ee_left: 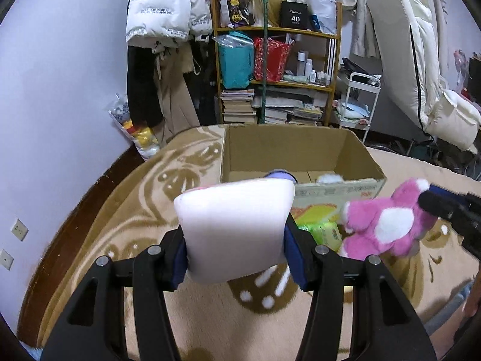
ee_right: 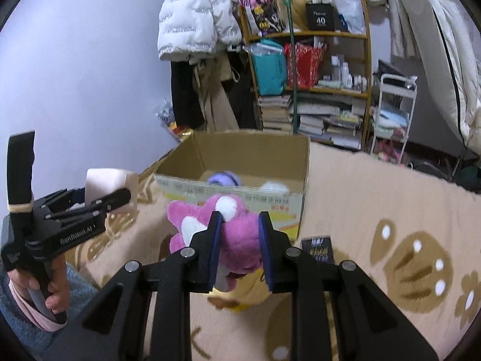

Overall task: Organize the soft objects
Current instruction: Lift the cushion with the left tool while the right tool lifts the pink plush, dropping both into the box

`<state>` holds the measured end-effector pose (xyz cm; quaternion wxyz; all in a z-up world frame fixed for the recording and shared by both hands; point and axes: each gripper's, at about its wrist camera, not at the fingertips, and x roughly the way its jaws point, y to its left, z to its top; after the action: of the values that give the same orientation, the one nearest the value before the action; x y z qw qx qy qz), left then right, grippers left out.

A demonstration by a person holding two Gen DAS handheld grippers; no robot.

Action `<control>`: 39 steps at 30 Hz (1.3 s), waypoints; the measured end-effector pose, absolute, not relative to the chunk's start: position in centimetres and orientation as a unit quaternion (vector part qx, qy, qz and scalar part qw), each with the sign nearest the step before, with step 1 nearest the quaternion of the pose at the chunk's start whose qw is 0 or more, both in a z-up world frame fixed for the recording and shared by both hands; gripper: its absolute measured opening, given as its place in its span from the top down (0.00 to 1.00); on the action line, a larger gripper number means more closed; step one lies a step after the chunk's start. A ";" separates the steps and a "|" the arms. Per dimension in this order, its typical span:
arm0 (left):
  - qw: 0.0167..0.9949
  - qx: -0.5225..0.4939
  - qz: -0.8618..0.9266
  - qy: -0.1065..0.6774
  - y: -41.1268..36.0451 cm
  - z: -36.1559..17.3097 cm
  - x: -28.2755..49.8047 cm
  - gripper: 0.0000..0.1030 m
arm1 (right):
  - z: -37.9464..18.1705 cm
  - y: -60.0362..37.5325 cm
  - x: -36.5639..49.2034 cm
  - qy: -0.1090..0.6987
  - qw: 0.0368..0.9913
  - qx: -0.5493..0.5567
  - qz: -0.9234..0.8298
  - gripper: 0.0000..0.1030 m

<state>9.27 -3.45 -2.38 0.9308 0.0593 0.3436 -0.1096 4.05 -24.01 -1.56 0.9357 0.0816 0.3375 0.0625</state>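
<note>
My left gripper point(ee_left: 236, 240) is shut on a pale pink cushion point(ee_left: 234, 225), held above the blanket; the same cushion point(ee_right: 105, 180) and left gripper point(ee_right: 120, 198) show at the left of the right wrist view. My right gripper point(ee_right: 240, 228) is shut on a pink-and-white plush toy point(ee_right: 216, 225), which also appears as the plush toy point(ee_left: 387, 219) at the right of the left wrist view. Just beyond both stands an open cardboard box point(ee_left: 288, 150), point(ee_right: 240, 156). Inside it lie a purple soft toy point(ee_right: 224, 179) and a white fluffy toy point(ee_right: 273, 186).
A beige patterned blanket point(ee_right: 375, 198) covers the surface. A green packet point(ee_left: 324, 228) lies before the box, a dark card pack point(ee_right: 318, 248) to its right, something yellow point(ee_right: 240, 294) under the plush. Behind stand a cluttered shelf point(ee_left: 276, 69), hanging coats point(ee_left: 162, 45) and a white cart point(ee_right: 393, 114). A hand point(ee_right: 39, 288) holds the left gripper.
</note>
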 end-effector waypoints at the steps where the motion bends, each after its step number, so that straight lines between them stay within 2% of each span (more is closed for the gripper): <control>1: 0.932 0.060 -0.109 0.342 -3.5 -2.3 9.5 0.48 | -1.2 -24.2 4.6 0.332 0.938 0.082 0.062 0.76; 12: 0.938 0.087 -0.111 0.316 -6.3 -1.1 13.2 0.48 | 0.5 -25.7 9.3 0.294 0.948 0.103 0.059 0.76; 27: 0.936 0.082 -0.113 0.324 -7.9 -4.0 18.7 0.47 | -2.4 -26.2 13.9 0.288 0.954 0.080 0.031 0.75; 39: 0.928 0.101 -0.109 0.341 -8.2 -6.0 19.0 0.37 | -4.4 -26.0 14.9 0.314 0.947 0.057 0.020 0.71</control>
<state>19.03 -8.18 -5.97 0.9282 0.1009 0.3410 -0.1093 14.88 -26.04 -4.39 0.9473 0.0573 0.3144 0.0204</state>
